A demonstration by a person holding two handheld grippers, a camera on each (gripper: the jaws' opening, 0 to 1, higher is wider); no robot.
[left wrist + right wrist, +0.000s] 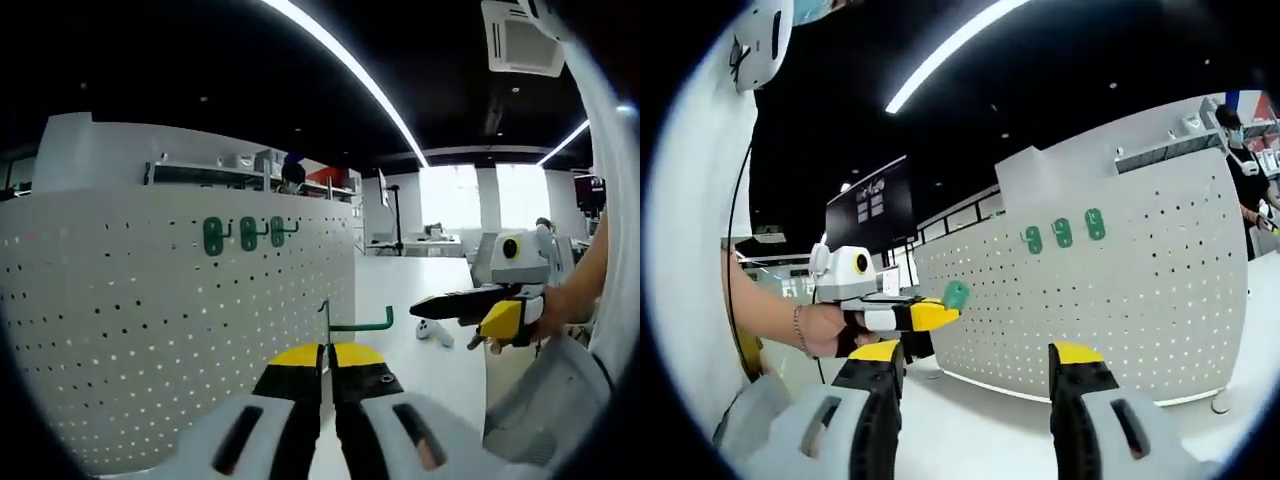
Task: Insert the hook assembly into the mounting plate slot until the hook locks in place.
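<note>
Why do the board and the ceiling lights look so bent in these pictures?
Fisheye distortion: in the left gripper view the pegboard bulges and the ceiling light strip arcs; in the right gripper view the same pegboard curves and its light strip slants. Both ceilings are dark, the white tabletop bright.
</note>
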